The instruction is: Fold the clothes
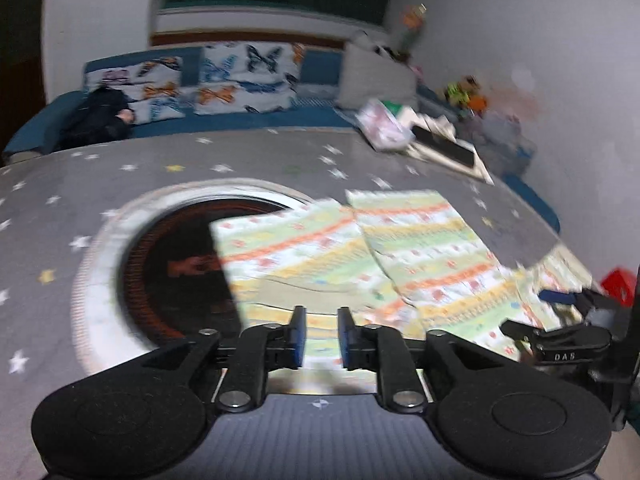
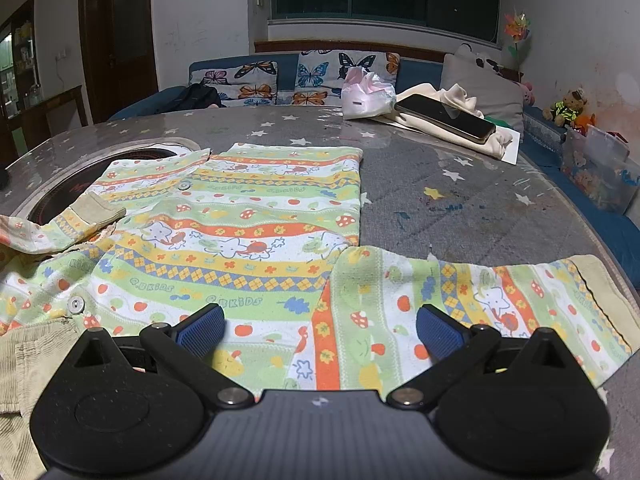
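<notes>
A child's striped shirt (image 2: 240, 232) in green, yellow, orange and white lies flat on the grey star-print table (image 2: 460, 200). Its right sleeve (image 2: 500, 300) stretches out to the right; its left sleeve (image 2: 60, 224) is bent back over the body. My right gripper (image 2: 320, 330) is open just above the shirt's near edge, where sleeve meets body. In the blurred left wrist view the shirt (image 1: 360, 248) lies ahead. My left gripper (image 1: 322, 334) has its jaws nearly together over the shirt's near edge; whether cloth is pinched is unclear. The right gripper (image 1: 560, 340) shows at the right.
A round dark burner with a pale ring (image 2: 80, 176) is set in the table under the shirt's left part. Tan corduroy cloth (image 2: 24, 368) lies near left. A phone (image 2: 444, 116) on cream cloth and a pink bag (image 2: 364, 94) sit at the far side. A sofa with butterfly cushions (image 2: 320, 72) stands behind.
</notes>
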The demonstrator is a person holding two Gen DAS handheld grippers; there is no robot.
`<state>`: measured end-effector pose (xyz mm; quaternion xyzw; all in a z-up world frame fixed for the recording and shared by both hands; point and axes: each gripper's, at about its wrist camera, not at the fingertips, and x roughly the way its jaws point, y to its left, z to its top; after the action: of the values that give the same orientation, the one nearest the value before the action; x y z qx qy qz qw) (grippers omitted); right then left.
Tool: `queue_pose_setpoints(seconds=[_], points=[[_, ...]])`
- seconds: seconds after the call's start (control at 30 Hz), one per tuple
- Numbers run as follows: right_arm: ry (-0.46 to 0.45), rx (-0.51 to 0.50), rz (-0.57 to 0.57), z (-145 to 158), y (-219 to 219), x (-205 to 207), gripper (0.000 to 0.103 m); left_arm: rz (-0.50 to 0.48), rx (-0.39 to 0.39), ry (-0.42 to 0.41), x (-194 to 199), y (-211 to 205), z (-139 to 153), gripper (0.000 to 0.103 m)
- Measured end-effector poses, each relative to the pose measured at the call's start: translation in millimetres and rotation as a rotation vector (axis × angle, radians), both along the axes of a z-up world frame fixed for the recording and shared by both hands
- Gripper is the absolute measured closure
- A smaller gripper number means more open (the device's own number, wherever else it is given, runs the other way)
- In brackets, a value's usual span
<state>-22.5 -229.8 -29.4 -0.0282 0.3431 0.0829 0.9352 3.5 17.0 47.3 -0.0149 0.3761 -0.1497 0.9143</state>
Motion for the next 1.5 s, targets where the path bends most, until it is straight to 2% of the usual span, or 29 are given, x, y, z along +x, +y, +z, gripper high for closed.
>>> queue_pose_setpoints(seconds=[0.07,0.23,0.37,0.47,0.53,0.6,0.7,0.77,0.87,1.03,1.23,1.37,1.5], points=[[0.001,0.004,0.0,0,-1,0,0.0,-0.045,0.029,0.011,7,-22,-7,0.076],[0.0,0.007,0.0,0,-1,0,0.0,-0.105,0.088,0.075,31,-55,-30,0.075],[-0.001,0.009,-0.001,0,-1,0,0.0,-0.092,0.139,0.101,46,-62,-43,0.074],[-0.001,0.01,-0.001,0,-2,0,0.0,-0.069,0.143,0.133,55,-59,-53,0.073],[-0.002,0.01,-0.001,0,-2,0,0.0,-0.078,0.129,0.123,56,-56,-55,0.074],[-0.002,0.011,-0.002,-1,-1,0,0.0,-0.085,0.123,0.121,56,-55,-55,0.08],[-0.002,0.01,-0.002,-1,-1,0,0.0,-0.067,0.116,0.121,57,-53,-53,0.099],[-0.002,0.011,-0.002,-1,-1,0,0.0,-0.044,0.09,0.119,57,-46,-50,0.1],[-0.002,0.01,-0.002,-1,-1,0,0.0,0.009,0.05,0.095,49,-28,-40,0.101],[-0.002,0.01,-0.002,-1,-1,0,0.0,0.11,0.011,0.006,22,14,-12,0.101],[-0.002,0.008,-0.003,-1,-1,0,0.0,0.302,0.004,-0.079,-17,80,10,0.101],[-0.002,0.007,-0.003,-1,0,0,0.0,0.43,0.047,-0.094,-48,119,7,0.102],[-0.001,0.007,-0.003,-1,-1,0,0.0,0.541,0.045,-0.046,-83,152,-9,0.102]])
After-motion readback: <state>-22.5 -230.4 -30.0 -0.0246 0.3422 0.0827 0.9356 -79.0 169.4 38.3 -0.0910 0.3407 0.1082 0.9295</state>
